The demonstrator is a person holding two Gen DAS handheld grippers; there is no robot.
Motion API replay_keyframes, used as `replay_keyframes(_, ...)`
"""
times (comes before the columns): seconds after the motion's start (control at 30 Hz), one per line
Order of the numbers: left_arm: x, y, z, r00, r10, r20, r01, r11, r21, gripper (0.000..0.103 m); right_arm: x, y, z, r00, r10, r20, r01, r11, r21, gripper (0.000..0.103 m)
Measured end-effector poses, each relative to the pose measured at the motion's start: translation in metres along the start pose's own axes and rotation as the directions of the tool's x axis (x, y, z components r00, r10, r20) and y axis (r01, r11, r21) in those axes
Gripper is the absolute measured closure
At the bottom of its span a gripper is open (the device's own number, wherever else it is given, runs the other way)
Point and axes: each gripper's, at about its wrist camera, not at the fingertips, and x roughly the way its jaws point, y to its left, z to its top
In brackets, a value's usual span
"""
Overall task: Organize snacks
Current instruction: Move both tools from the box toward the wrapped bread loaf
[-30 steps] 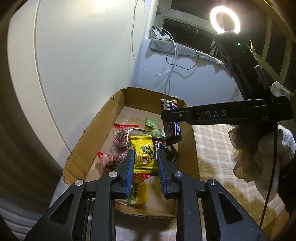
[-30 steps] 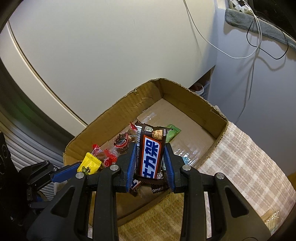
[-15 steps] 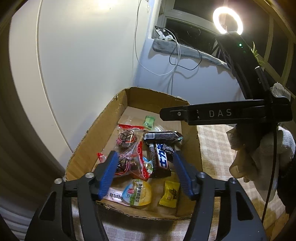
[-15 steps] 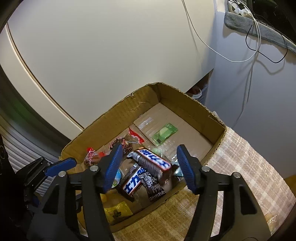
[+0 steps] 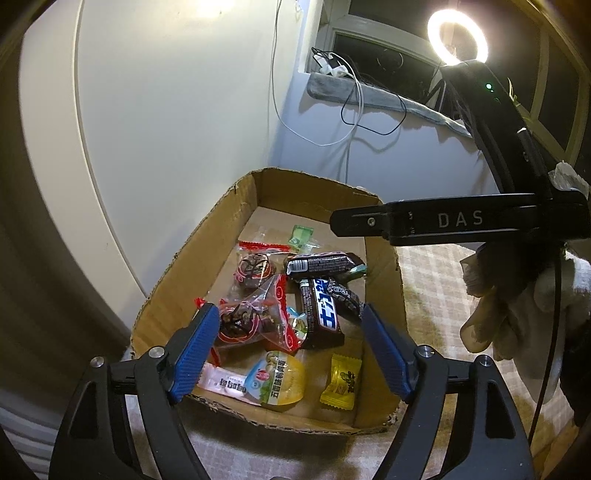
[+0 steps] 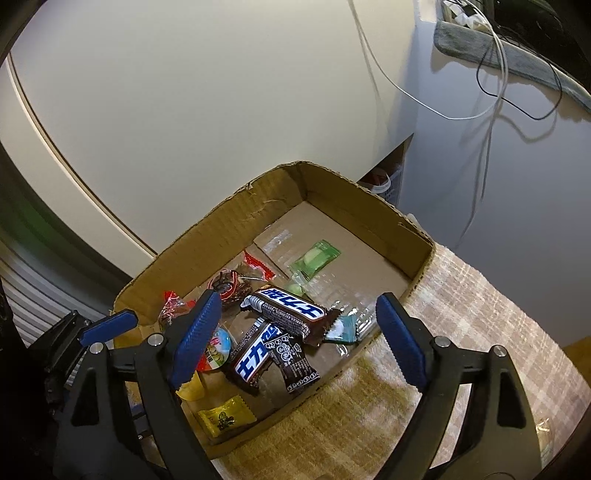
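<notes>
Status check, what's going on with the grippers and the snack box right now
Left gripper open, empty, over the cardboard box. Right gripper open, empty. Chocolate bar and yellow candy lie in the box. Nothing blocking.

you face a pale wall (image 5: 166, 110) with cables (image 5: 351, 122) trailing down from a dark window (image 5: 388, 62). a ring light (image 5: 457, 35) glows at your upper right.

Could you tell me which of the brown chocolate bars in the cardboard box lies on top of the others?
The brown bar with the blue-and-white label, lying crosswise nearest the green packet; it overlaps the two bars below.
</notes>
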Motion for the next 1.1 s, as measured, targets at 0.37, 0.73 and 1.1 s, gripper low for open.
replay_keyframes(0.37, -0.011, -0.015, -0.003, 1.0, -0.008, 0.016, 0.008, 1.0, 0.019, 0.023, -0.038, -0.023, -0.017, 0.993, 0.022, 0.112, -0.034, 0.993, 0.11, 0.015)
replay_keyframes(0.73, -0.023, -0.044, -0.007, 0.999, -0.03, 0.028, 0.028, 0.998, 0.06, 0.023, -0.076, -0.051, -0.043, 0.986, -0.076, 0.147, 0.059, 0.991, 0.122, 0.015)
replay_keyframes(1.1, -0.021, -0.095, -0.016, 0.995, -0.102, 0.01, 0.1, 0.99, 0.103, 0.023, -0.129, -0.122, -0.098, 0.971, -0.195, 0.138, 0.162, 0.963, 0.217, 0.015)
